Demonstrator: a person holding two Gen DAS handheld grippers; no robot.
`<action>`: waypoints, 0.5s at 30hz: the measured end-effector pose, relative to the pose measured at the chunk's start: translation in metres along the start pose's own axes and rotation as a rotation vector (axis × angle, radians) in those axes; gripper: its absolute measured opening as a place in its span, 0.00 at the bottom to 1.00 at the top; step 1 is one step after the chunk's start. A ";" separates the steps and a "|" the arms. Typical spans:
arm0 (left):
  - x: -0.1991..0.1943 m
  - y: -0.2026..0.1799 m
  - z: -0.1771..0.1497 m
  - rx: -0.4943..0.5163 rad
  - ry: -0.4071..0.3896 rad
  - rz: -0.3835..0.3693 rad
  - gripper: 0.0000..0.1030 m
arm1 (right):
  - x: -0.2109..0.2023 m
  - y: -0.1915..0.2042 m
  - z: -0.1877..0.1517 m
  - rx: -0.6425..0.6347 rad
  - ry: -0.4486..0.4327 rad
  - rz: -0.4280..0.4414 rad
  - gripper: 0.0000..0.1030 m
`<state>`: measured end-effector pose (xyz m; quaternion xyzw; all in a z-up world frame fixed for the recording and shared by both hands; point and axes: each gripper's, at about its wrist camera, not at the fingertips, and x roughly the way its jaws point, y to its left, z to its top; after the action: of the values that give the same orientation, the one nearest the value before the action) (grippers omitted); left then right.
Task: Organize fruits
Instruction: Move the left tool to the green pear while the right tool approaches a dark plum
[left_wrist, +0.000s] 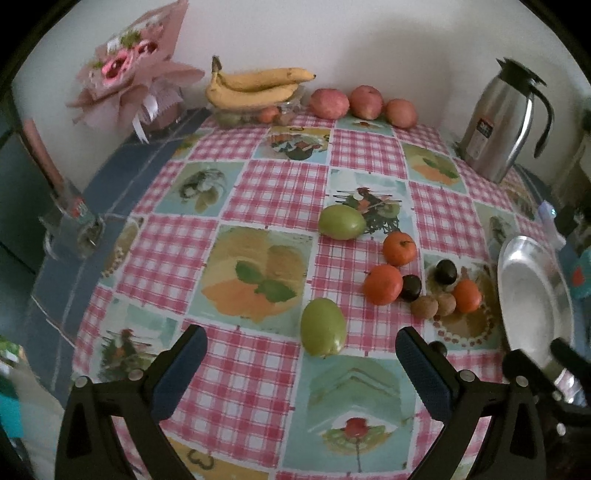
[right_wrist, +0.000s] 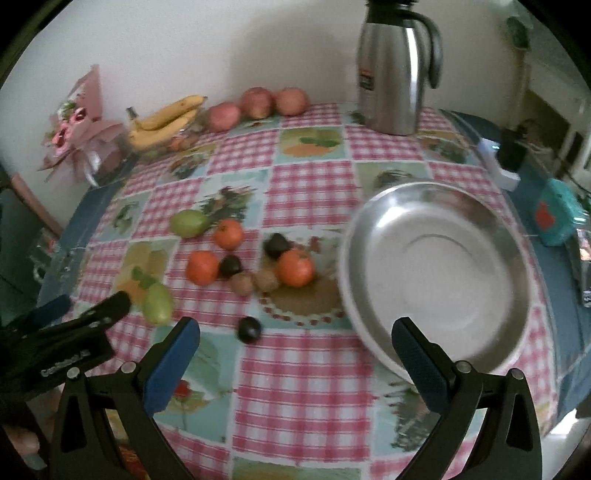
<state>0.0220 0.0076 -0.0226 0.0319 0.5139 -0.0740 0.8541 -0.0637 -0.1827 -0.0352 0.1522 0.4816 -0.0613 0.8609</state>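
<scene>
Barely begun: steel plate (right_wrist: 436, 258) bare, green fruits (left_wrist: 323, 326), oranges (left_wrist: 383, 284), dark fruits (right_wrist: 249, 329) and nuts (right_wrist: 242, 283) loose on bench (left_wrist: 258, 369), both tongs (left_wrist: 301, 354) (right_wrist: 295, 341) spread wide, grasping nothing

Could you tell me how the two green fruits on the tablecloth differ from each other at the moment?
The near green fruit lies just ahead of the open left gripper; the far green fruit lies farther back, beside an orange. In the left wrist view the near one's long side runs away from the camera, while the far one lies crosswise. The near one sits on pink check, the far one at the edge of a picture square. Both are smooth, oval, pale green and ungripped.
</scene>
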 end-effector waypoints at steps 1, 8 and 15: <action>0.003 0.001 0.001 -0.013 0.007 -0.007 1.00 | 0.003 0.001 0.001 0.006 0.005 0.017 1.00; 0.026 0.016 0.003 -0.122 0.056 -0.083 1.00 | 0.027 0.017 0.007 0.013 0.075 0.122 1.00; 0.046 0.023 0.006 -0.166 0.086 -0.088 1.00 | 0.054 0.023 0.010 -0.004 0.147 0.081 0.99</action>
<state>0.0522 0.0249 -0.0613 -0.0583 0.5555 -0.0673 0.8267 -0.0214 -0.1623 -0.0719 0.1741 0.5369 -0.0141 0.8254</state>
